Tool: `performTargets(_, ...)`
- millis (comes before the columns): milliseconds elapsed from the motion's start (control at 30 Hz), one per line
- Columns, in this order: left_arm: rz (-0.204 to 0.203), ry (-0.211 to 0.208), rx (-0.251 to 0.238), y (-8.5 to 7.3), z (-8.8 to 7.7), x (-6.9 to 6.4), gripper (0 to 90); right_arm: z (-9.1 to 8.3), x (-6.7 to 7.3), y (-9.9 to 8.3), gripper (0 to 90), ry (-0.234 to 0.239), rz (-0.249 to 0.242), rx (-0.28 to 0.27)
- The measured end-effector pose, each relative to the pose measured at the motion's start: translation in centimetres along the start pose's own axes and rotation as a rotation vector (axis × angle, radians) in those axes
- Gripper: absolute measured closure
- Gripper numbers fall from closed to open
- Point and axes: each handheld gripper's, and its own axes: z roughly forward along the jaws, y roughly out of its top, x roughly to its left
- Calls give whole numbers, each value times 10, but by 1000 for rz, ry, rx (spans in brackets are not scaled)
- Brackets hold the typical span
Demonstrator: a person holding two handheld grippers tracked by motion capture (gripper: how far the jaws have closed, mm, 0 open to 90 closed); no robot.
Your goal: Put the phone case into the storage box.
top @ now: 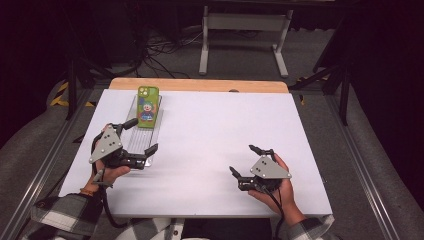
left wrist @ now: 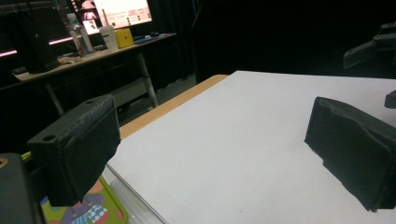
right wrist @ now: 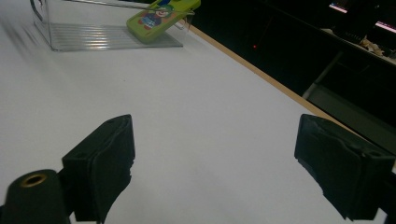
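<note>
We see both jaw pairs apart — left gripper point(top: 139, 137) straddles the clear tray point(top: 141, 135), nearer the phone point(top: 148, 106) lying lengthwise toward the table's far-left corner.

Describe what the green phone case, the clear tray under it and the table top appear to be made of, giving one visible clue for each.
Green phone case: probably glossy plastic or silicone, with a smooth printed cartoon. Clear tray: transparent hard plastic, likely acrylic; the table shows through it and its ribbed floor catches the light. Table top: matte white sheet on a wooden board, whose light wood edge shows at the far side.
</note>
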Motion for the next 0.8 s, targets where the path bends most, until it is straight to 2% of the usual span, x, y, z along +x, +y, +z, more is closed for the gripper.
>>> performTargets(67, -5, -14, 3, -1, 0, -3, 39, 0, 0, 0, 129, 2, 0, -6)
performTargets(533, -8, -36, 45, -11, 0, -15, 40, -1, 1, 2, 118, 0, 8, -20)
performTargets(667, -1, -34, 63, -16, -3, -21, 39, 1, 1, 4, 112, 7, 6, -28)
performTargets(800, -17, -30, 73, -21, -6, -26, 37, 2, 2, 5, 105, 18, 2, -38)
